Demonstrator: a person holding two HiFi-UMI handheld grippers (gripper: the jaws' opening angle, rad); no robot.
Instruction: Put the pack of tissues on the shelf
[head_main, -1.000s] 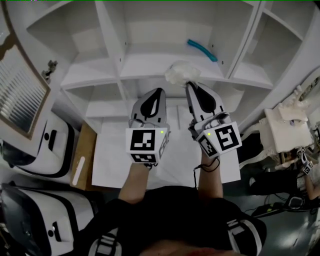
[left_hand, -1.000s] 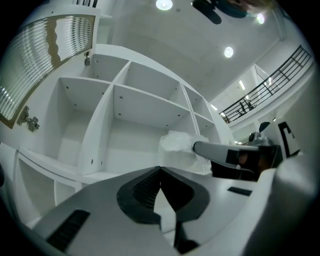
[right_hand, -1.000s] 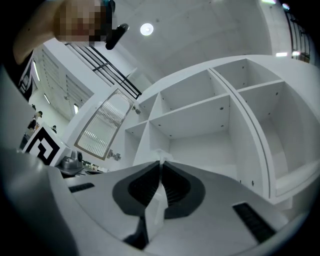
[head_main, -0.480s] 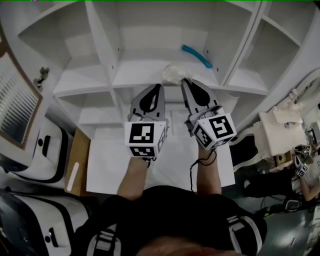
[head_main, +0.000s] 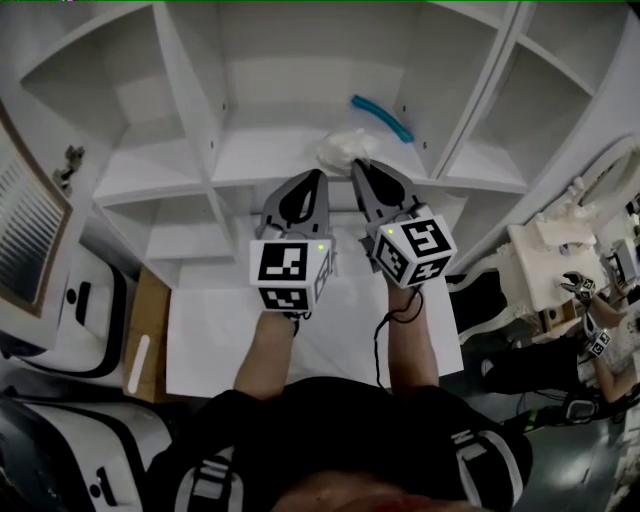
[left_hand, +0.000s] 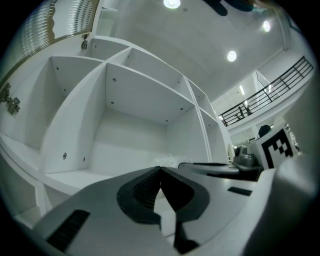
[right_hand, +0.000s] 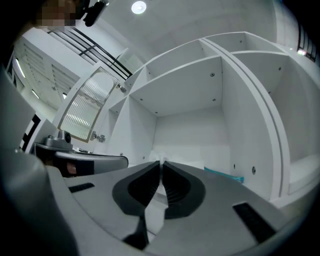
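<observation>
The pack of tissues (head_main: 342, 148) is a crumpled white plastic bundle over the board of the white shelf unit's middle compartment (head_main: 262, 150). My right gripper (head_main: 357, 164) is shut on its near edge; in the right gripper view the pack (right_hand: 161, 154) shows just past the closed tips. Whether the pack rests on the board I cannot tell. My left gripper (head_main: 319, 176) is level beside the right one, shut with nothing in it. Its tips (left_hand: 161, 169) meet in front of the same compartment, where the pack (left_hand: 171, 160) shows faintly.
A teal tube (head_main: 380, 116) lies on the same board, behind and right of the pack. Upright dividers (head_main: 186, 95) wall the compartment. Below lies a white sheet-covered surface (head_main: 220, 345). White machines (head_main: 70, 310) stand left, a cream stand (head_main: 548, 270) right.
Both grippers have moved forward toward the shelf. The right one has carried the pack farther in over the middle board, nearer the teal tube.
</observation>
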